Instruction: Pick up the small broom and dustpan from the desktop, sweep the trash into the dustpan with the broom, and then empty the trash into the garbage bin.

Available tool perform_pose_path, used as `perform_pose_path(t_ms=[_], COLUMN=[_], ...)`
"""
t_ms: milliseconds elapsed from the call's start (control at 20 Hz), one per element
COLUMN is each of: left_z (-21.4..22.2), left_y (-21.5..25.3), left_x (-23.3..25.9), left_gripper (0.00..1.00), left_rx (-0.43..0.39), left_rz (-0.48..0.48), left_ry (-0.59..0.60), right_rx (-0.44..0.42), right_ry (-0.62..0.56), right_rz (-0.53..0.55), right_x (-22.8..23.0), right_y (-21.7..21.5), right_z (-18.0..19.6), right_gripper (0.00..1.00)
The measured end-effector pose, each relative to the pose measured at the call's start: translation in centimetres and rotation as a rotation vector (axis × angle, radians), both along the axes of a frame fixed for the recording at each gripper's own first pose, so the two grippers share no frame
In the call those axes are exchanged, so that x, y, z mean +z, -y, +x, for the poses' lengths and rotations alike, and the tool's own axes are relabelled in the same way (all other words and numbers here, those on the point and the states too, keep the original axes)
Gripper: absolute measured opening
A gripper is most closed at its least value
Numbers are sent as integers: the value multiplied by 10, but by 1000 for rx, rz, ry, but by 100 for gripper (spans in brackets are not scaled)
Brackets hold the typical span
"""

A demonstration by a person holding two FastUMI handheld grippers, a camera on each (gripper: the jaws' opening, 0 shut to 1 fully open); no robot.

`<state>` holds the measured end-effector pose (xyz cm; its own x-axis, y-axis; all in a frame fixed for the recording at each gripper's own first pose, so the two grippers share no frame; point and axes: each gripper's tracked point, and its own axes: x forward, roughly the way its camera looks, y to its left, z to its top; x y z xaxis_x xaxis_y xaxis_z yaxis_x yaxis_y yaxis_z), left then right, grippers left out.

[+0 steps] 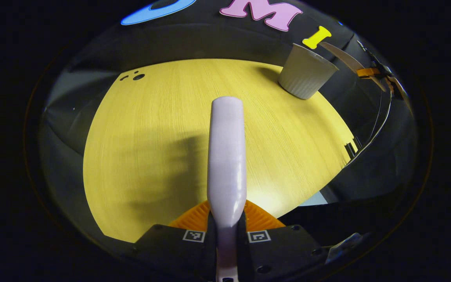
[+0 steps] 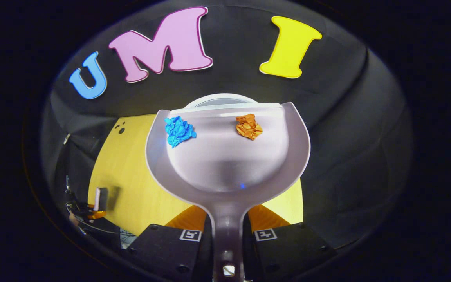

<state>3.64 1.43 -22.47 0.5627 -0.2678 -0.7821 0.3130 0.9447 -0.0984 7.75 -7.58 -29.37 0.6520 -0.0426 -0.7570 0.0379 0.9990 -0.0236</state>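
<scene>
In the left gripper view my left tongs (image 1: 226,231) are clamped on the broom (image 1: 226,156): both fingers press its pale handle between them at the bottom of the view. The handle runs straight away from me over the desk (image 1: 143,156) and ends in a rounded tip. I cannot see the bristles from here. A soft shadow lies on the wood just left of the handle. Farther off, near the desk's far right edge, stands the bin (image 1: 305,72), a pale ribbed tub with its mouth open. Three small dark holes (image 1: 133,75) mark the desk's far left corner. Beyond the bin, off the right edge, I make out a thin blade-like piece and some cables against the black wall, too small to name.

In the right gripper view my right tongs (image 2: 227,235) are clamped on the dustpan (image 2: 227,160), both fingers squeezing its handle. The pan is held above the desk, its scoop spreading away from me. Inside it, near the far lip, lie two crumpled bits of trash: a blue wad (image 2: 178,130) on the left and an orange wad (image 2: 248,126) right of centre, well apart. Just past the lip a pale rounded rim peeks over the pan; I take it for the bin.
</scene>
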Motion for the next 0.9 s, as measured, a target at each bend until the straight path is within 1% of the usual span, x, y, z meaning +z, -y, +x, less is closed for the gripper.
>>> perform_pose_path(t_ms=[100, 150, 200, 250, 300, 400, 650, 750, 900], left_z=[0, 1, 3, 3, 4, 6, 10, 11, 12], left_y=[-5, -7, -9, -6, -5, 0, 0, -1, -2], left_x=[1, 0, -1, -2, -2, -3, 1, 2, -1], left_gripper=[25, 25, 24, 25, 24, 27, 24, 25, 25], left_rx=[15, 29, 42, 51, 53, 54, 65, 73, 85], left_rz=[-9, -18, -23, -32, -43, -64, -95, -92, -94], left_ry=[-1, -3, -6, -6, -7, -16, -22, -25, -34], right_rx=[-26, -36, -44, -50, -51, -49, -108, -105, -95], right_ry=[4, 12, 16, 16, 17, 21, 106, 117, 157], right_rz=[-23, -42, -75, -107, -135, -189, -313, -398, -570], right_x=[0, 1, 3, 4, 6, 7, 16, 12, 17], right_y=[-5, -3, 0, 1, 2, 8, 14, 18, 29], right_z=[-2, 0, -1, -2, -2, 0, 5, 6, 10], right_gripper=[34, 29, 34, 34, 34, 34, 34, 35, 34])
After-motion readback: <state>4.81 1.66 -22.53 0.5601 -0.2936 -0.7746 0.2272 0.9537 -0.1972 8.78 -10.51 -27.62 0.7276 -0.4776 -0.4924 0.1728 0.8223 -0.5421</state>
